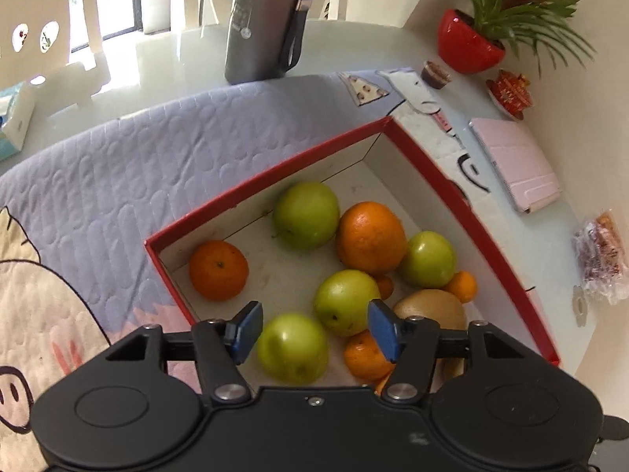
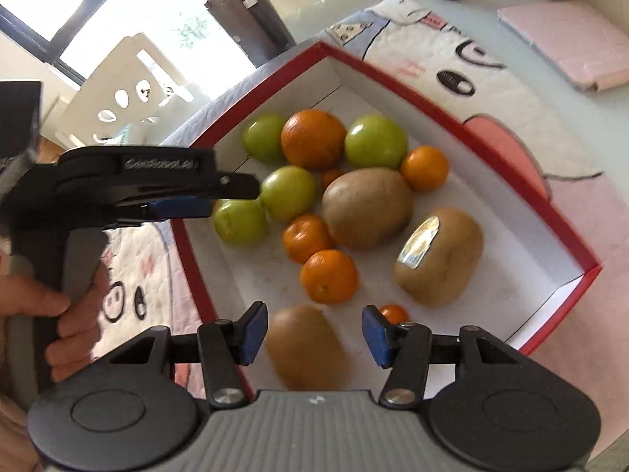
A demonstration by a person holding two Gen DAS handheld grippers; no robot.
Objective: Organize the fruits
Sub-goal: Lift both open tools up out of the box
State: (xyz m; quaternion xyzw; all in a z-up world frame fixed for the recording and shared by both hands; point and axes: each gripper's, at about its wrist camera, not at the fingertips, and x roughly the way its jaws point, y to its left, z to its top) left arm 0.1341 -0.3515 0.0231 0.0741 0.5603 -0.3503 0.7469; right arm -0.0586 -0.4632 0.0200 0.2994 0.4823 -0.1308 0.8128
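Observation:
A red-rimmed white box (image 1: 271,169) (image 2: 397,78) holds green apples, oranges and brown kiwis. My left gripper (image 1: 314,332) is open above a green apple (image 1: 293,348), with another green apple (image 1: 346,301) just beyond; it also shows in the right wrist view (image 2: 184,206) at the box's left rim. My right gripper (image 2: 312,334) is open, with a blurred kiwi (image 2: 306,348) between its pads. A stickered kiwi (image 2: 440,255), a bigger kiwi (image 2: 367,208) and several oranges such as one orange (image 2: 329,276) lie beyond.
The box sits on a quilted cartoon mat (image 1: 129,165). A grey flask (image 1: 267,23) stands behind. A red plant pot (image 1: 469,43), a pink case (image 1: 519,165), a small cup (image 1: 434,74) and wrapped snacks (image 1: 599,255) sit at the right; a tissue box (image 1: 13,122) at the left.

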